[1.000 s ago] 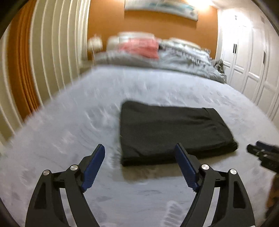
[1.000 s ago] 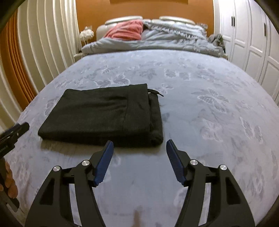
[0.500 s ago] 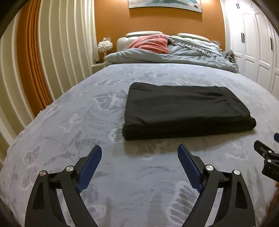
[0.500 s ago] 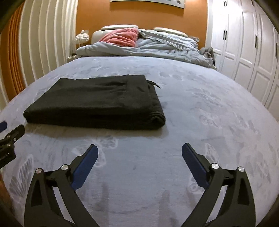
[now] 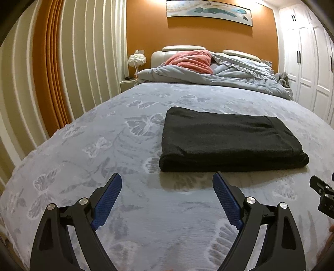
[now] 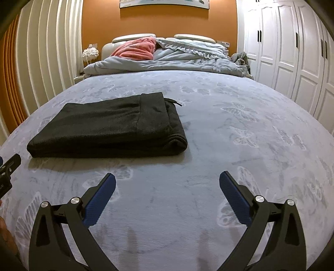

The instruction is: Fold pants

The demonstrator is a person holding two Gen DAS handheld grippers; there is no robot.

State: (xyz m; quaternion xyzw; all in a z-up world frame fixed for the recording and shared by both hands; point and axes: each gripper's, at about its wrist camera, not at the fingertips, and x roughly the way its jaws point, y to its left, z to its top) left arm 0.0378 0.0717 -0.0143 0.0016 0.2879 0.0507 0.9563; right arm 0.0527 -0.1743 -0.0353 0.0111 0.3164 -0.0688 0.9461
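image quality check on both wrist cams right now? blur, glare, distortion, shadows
Left wrist view: sharp, no motion blur; ceiling light blows out the top right above the wall painting; strong fisheye bends the curtains; soft shadow under the folded black pants. Right wrist view: equally sharp, no glare; wardrobe doors bow; dark vignette in the corners.

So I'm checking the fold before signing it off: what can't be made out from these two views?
- Pants: underside and inner layers hidden by the top layer, both views.
- Drawstring: only one end shows, right wrist view; the rest is tucked under the fabric.
- Right gripper: cut off by the left wrist view's right edge.
- Left gripper: cut off by the right wrist view's left edge.
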